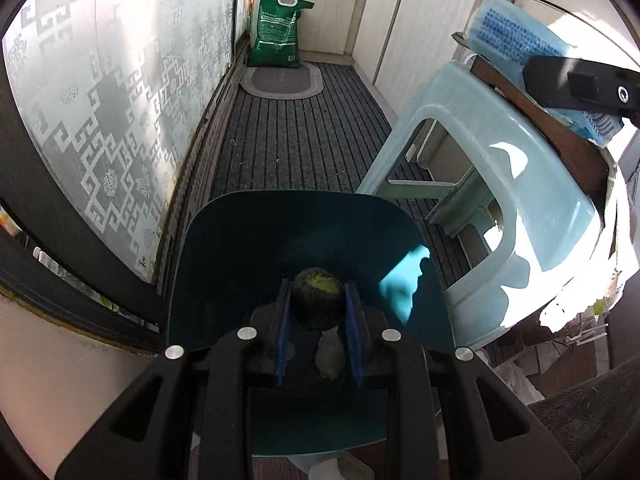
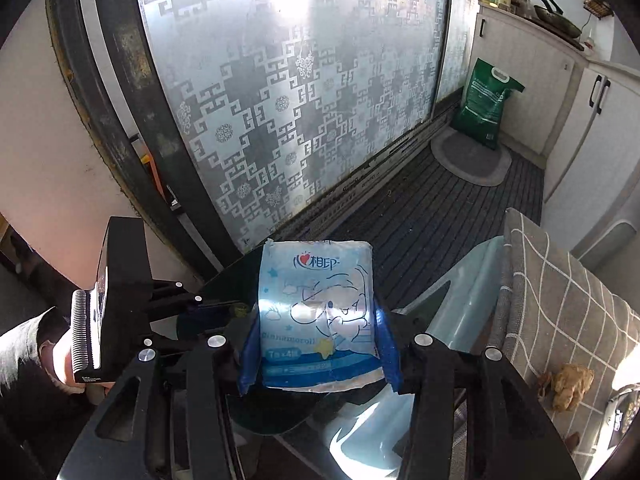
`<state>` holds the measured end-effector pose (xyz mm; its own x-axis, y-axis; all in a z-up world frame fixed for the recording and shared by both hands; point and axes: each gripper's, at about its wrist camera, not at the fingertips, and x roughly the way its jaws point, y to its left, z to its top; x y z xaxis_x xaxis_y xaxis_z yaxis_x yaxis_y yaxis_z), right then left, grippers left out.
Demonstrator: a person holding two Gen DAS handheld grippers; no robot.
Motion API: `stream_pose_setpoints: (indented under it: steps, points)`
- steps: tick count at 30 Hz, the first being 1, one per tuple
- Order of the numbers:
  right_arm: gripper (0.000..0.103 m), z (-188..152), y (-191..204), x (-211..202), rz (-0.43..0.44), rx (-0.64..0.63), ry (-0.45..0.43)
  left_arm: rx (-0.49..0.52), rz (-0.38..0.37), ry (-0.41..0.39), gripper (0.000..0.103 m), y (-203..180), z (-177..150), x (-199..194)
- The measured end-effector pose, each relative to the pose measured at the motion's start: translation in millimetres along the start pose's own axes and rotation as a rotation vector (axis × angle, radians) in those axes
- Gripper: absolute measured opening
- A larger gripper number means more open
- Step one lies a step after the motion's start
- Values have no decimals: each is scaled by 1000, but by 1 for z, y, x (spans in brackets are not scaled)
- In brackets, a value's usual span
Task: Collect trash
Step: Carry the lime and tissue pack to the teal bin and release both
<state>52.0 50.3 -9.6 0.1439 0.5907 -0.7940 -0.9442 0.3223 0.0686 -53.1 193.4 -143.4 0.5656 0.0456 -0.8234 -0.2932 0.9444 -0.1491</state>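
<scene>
My left gripper (image 1: 318,298) is shut on a dark green round fruit piece (image 1: 318,300) and holds it over the open dark teal trash bin (image 1: 248,248). My right gripper (image 2: 318,344) is shut on a light blue tissue packet (image 2: 316,312) printed with a cartoon and holds it over the same bin's rim (image 2: 224,276). The packet and the right gripper also show at the upper right of the left wrist view (image 1: 508,32). The left gripper's body (image 2: 116,300) shows at the left of the right wrist view.
A pale blue plastic stool (image 1: 500,168) stands right of the bin. A checked cloth (image 2: 560,312) carries a brown scrap (image 2: 570,386). A green sack (image 1: 280,32) and oval mat (image 1: 282,80) lie at the far end. Frosted sliding door (image 2: 280,100) on the left, cabinets (image 1: 420,20) on the right.
</scene>
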Motion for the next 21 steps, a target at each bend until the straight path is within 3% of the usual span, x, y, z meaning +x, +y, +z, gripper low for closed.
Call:
stream_pose_setpoints:
  steps: [6, 14, 21]
  points:
    - [49, -2, 13, 24, 6, -11, 78, 11, 8, 65, 27, 6, -10, 14]
    - [49, -4, 19, 41, 15, -15, 131, -10, 7, 75, 30, 15, -13, 16]
    - [49, -6, 21, 51, 16, -20, 158, -19, 13, 38, 30, 18, -10, 5]
